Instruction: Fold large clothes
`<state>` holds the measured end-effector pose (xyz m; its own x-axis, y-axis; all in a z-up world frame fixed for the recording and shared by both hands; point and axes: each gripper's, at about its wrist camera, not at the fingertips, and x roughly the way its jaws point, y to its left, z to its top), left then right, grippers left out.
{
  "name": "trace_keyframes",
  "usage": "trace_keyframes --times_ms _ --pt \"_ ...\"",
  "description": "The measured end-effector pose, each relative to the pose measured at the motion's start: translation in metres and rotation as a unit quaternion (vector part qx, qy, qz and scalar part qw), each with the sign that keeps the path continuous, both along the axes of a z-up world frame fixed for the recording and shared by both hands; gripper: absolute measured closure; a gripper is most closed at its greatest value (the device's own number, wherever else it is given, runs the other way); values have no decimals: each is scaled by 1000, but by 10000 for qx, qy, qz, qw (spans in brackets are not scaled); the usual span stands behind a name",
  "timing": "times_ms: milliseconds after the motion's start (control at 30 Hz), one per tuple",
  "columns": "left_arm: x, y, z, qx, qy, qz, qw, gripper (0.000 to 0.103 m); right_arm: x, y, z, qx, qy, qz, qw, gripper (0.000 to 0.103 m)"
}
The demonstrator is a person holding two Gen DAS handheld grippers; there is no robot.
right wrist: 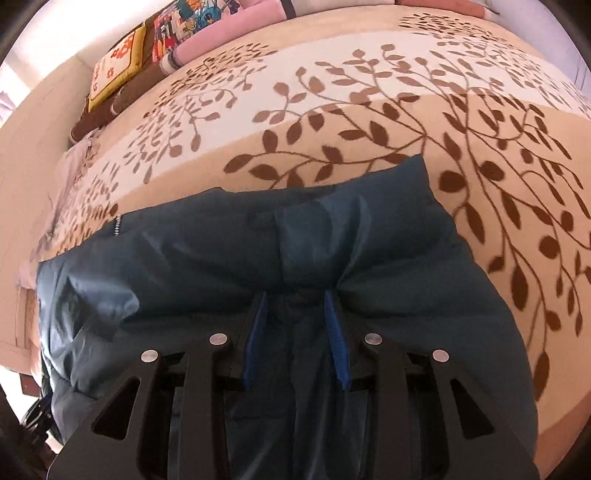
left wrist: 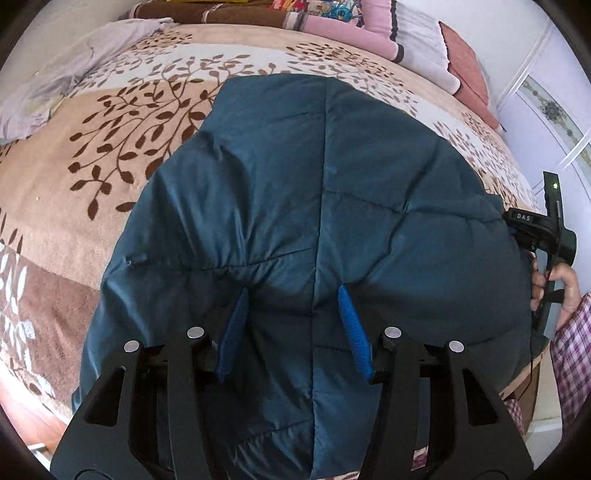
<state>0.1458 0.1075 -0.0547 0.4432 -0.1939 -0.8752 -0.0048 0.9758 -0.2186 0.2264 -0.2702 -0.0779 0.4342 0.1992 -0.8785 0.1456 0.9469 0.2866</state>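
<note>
A: Jacket (left wrist: 325, 206) — dark teal, quilted, lying on the leaf-patterned blanket (left wrist: 74, 155). Any containers?

B: None I can make out. Around the jacket: folded pink bedding (left wrist: 373, 33) beyond its far edge, a pale lilac cloth (left wrist: 48, 85) off its far left, a yellow-bordered cushion (right wrist: 114, 70) further back in my right view.

A: Left claw?

B: My left gripper (left wrist: 293, 291) stands about half spread, blue pads (left wrist: 354, 332) pushed down into the jacket with a puffy ridge of fabric bunched between them. I count it as pinching the jacket, though loosely.

A: Right claw?

B: My right gripper (right wrist: 295, 297) is narrower, pads (right wrist: 337, 339) pressed together on a fold of the same jacket; the cloth puckers upward just past the tips. A zipper end (right wrist: 117, 226) shows at the jacket's far left corner.

A: Anything else beside the jacket?

B: From the left view, my right hand (left wrist: 565, 291) in a plaid sleeve (left wrist: 576, 350) grips the other handle at the jacket's right edge.
</note>
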Motion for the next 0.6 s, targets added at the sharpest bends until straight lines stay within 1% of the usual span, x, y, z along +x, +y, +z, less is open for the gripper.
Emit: trace_keyframes --times_ms 100,167,200,267,333,367,400,433,500,533,600 --pt "-1 -4 -2 -2 -29 -48 10000 51 1 -1 -1 15 5 -18 10000 69" --pt "-6 -3 3 -45 -101 -61 9999 52 0 -2 4 -6 1 -56 10000 69" --pt "-9 0 8 -130 -143 -35 9998 52 0 -1 8 -52 -19 -107 9999 69" --pt "-18 8 18 -392 -299 62 9988 52 -13 7 33 -217 -380 -179 9989 69" --pt "-27 17 26 -654 -438 124 9968 52 -23 28 59 -255 -799 88 9964 70" --pt "-32 21 29 -734 -491 136 9960 52 -27 44 70 -177 -925 339 9950 71" --pt "-37 23 32 -731 -529 144 9958 52 -27 55 75 -102 -956 531 9939 72" --pt "-40 24 33 -711 -552 141 9958 52 -26 75 78 -10 -936 828 9922 75" --pt "-50 28 37 -643 -620 156 9959 52 -18 106 77 67 -825 1254 9886 85" --pt "-54 30 38 -640 -641 176 9957 52 -10 123 72 -70 -717 1389 9877 90" --pt "-65 35 41 -687 -689 216 9950 52 5 140 61 -203 -542 1428 9881 94"
